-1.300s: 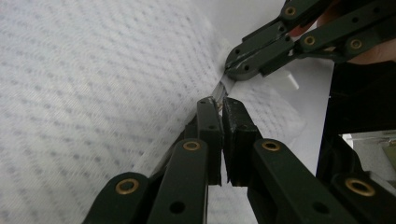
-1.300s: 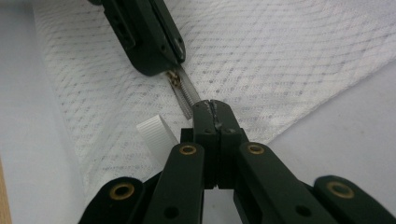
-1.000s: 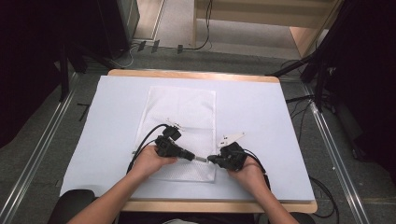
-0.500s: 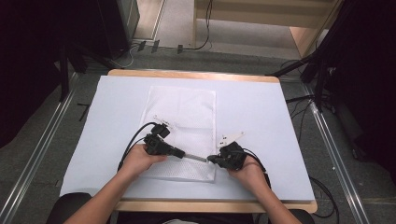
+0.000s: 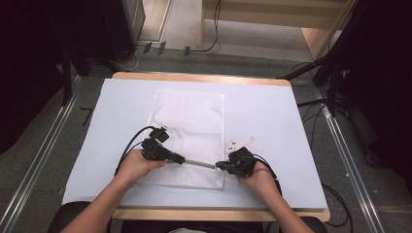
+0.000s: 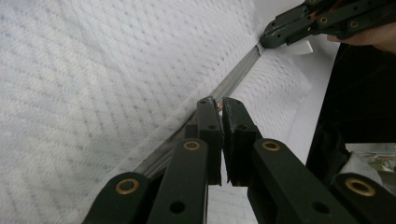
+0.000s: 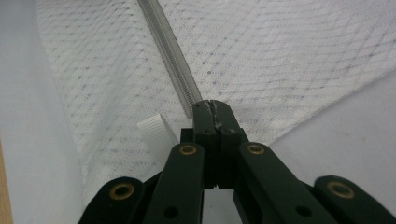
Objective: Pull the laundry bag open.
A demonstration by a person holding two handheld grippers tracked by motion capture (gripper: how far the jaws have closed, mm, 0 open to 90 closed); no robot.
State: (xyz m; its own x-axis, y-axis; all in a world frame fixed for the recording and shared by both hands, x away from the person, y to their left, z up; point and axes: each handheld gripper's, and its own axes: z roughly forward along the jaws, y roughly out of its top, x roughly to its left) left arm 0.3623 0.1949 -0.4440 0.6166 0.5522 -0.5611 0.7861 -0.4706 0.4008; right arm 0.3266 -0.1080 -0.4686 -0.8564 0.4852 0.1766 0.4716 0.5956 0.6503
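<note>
Pinching the zipper pull with the left gripper [image 6: 219, 109] and clamping the zipper end [image 7: 198, 103] with the right gripper [image 7: 215, 108], both shut, on the mesh bag [image 5: 194, 121] lying flat mid-table, risking the pull slipping free.

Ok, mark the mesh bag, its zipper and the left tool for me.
mesh bag [image 5: 192, 114], high view, on the flat white mesh of its far half.
zipper [image 7: 170, 58], right gripper view, on the grey toothed strip.
left tool [image 6: 219, 103], left gripper view, midway between its fingertips, which pinch the zipper pull.
</note>
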